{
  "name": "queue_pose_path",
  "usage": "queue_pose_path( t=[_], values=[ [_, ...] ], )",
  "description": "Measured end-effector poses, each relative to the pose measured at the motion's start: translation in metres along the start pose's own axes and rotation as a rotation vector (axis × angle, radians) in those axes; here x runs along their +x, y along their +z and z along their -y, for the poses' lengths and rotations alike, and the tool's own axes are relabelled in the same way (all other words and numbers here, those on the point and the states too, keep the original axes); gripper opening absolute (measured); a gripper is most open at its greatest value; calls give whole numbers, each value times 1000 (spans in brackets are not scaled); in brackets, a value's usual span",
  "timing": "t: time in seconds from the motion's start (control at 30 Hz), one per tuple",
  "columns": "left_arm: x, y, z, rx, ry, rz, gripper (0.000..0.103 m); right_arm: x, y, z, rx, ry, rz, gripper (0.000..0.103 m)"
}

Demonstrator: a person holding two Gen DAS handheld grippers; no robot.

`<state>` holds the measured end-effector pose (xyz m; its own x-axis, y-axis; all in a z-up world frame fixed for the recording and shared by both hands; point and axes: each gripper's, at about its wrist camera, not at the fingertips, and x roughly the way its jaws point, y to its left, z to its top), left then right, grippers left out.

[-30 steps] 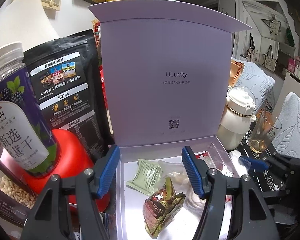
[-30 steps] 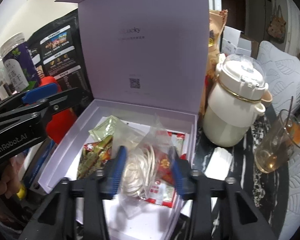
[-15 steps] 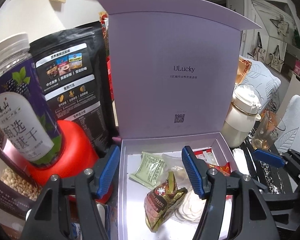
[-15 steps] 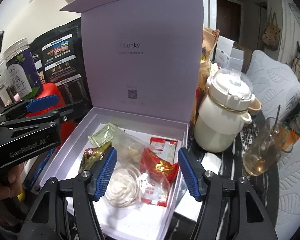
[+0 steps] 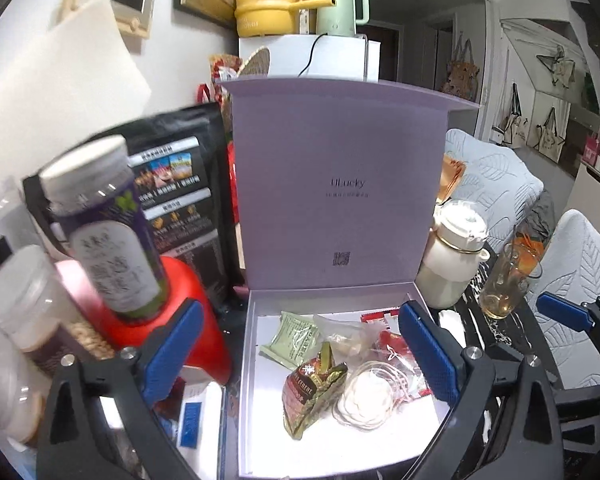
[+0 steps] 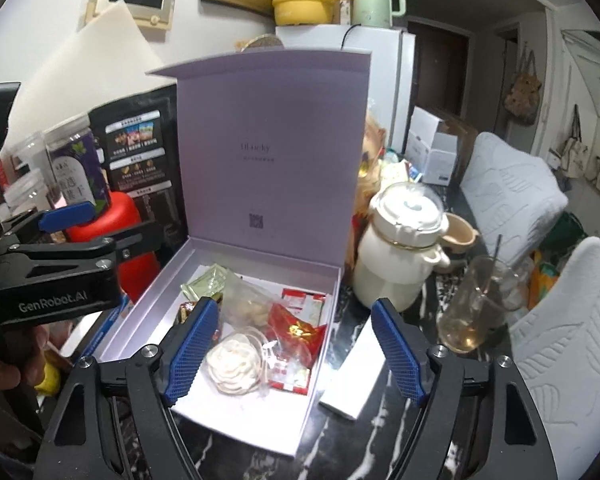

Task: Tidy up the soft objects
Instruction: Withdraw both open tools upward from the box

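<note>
A lilac box [image 5: 256, 420] [image 6: 320, 312] stands with its lid upright. Inside lie a green packet [image 5: 296, 338], a brown-green snack packet [image 5: 312, 392], a clear bag holding a white soft item [image 5: 364, 396] [image 6: 234, 364], a red packet [image 6: 296, 328] and a bag of pale pieces [image 6: 246, 306]. My left gripper [image 5: 300, 346] hovers above the box's near end, jaws opening wide, nothing pressed between them. My right gripper [image 6: 294, 346] hangs over the box's right front, jaws also opening, with the white item's bag lying loose below.
A white lidded jar [image 6: 404, 248] and a glass of drink [image 6: 476, 312] stand right of the box. A flat white carton [image 6: 352, 368] lies against its right wall. On the left are a red container [image 5: 176, 312], a purple-labelled jar [image 5: 108, 232] and a black pouch [image 5: 180, 192].
Both grippers rose and drew back from the box. The right gripper released the clear bag with the white item, which now rests in the box. The left jaws spread much wider.
</note>
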<state>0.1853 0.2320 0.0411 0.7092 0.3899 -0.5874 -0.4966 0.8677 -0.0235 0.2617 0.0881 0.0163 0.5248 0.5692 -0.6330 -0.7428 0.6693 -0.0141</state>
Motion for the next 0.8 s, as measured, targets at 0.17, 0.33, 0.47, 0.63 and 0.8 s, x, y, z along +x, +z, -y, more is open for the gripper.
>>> queue_pose_path(
  t=[0.17,0.33,0.47,0.63,0.8],
  values=[
    [-25,3,2,3,11,25,100,-30,1,0,5,-18,42,86],
    [-46,1,6,7,11,43,103,-56,1,-2,6,-32,85,86],
    [-65,-2,7,17,2,64,103,-76,0,-4,17,-39,117,90],
    [-88,-5,9,25,-4,95,103,-100,-7,-7,25,-42,153,91],
    [-112,-10,12,45,-9,123,103,-126,-15,-12,29,-47,191,91]
  ],
)
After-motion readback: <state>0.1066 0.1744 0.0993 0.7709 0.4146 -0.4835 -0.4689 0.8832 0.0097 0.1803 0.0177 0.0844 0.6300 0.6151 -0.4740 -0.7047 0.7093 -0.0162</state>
